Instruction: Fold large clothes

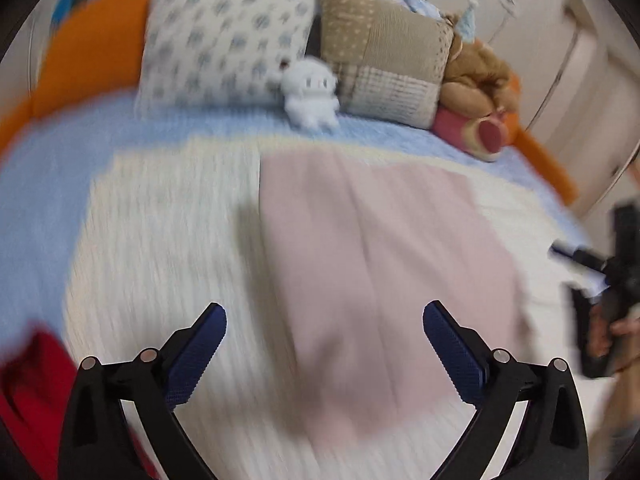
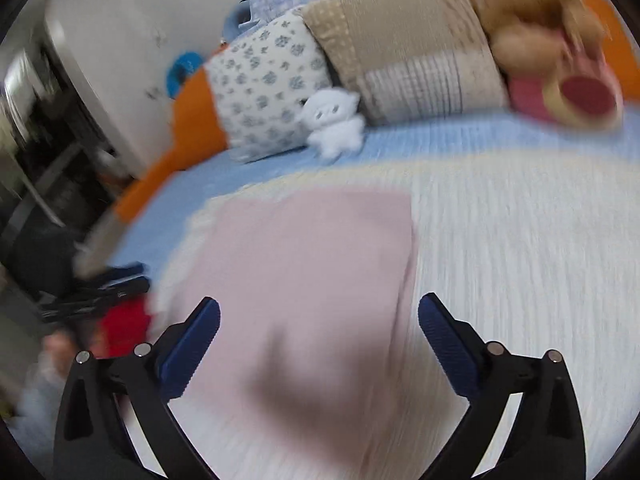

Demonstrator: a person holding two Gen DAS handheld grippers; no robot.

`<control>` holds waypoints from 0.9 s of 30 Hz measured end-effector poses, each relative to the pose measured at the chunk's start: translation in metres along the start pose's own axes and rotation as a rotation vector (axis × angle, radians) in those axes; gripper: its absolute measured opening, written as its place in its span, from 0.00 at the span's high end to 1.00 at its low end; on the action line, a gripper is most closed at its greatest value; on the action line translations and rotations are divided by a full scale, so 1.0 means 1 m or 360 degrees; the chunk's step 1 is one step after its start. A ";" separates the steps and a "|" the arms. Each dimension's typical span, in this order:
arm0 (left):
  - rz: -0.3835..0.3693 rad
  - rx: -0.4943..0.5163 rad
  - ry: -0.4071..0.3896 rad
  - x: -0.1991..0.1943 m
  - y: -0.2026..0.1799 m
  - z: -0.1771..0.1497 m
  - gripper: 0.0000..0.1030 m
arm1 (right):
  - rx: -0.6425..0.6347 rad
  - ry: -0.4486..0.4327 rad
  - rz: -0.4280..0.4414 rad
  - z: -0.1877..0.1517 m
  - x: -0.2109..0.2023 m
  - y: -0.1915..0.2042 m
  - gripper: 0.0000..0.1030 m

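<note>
- Your left gripper (image 1: 325, 320): jaws wide, nothing between them, above the pink garment (image 1: 372, 248).
- Pink garment lies flat on the white blanket (image 1: 160, 240), on the bed.
- Your right gripper (image 2: 319, 316): jaws wide, empty, over the garment.

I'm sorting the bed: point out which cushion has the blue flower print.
The white pillow on the left, beside the orange bolster; the tan patchwork cushion to its right has no flowers.

1. Red cloth (image 1: 28, 380): cut off at my left view's edge; kind unclear.
2. Pink garment (image 2: 304, 280): motion-blurred, near hem unreadable.
3. Right gripper (image 1: 592, 280): smeared, half out of frame.
</note>
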State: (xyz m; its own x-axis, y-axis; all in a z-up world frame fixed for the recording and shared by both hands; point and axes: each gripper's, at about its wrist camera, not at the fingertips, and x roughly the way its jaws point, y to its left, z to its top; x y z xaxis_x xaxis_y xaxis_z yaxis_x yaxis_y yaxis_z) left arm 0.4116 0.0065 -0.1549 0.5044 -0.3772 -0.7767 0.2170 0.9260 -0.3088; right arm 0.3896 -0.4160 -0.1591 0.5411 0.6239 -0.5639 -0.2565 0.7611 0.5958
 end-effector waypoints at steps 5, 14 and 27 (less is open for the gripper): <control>-0.0430 -0.0573 0.0206 0.008 0.055 -0.069 0.03 | 0.0646 0.0212 0.0416 -0.070 -0.006 -0.051 0.04; -0.0690 -0.0823 0.0194 0.081 0.051 -0.097 0.03 | 0.0853 0.0330 0.0349 -0.103 0.065 -0.062 0.04; -0.0638 -0.0741 0.0178 0.125 0.042 -0.041 0.03 | 0.0771 0.0345 0.0215 -0.051 0.112 -0.059 0.03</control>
State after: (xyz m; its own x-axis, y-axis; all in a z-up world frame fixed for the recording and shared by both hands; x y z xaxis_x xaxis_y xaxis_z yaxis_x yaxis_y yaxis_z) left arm 0.4494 -0.0010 -0.2878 0.3633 -0.7161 -0.5960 -0.0286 0.6309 -0.7754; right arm 0.4244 -0.3823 -0.2870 0.3385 0.7718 -0.5383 0.1132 0.5345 0.8375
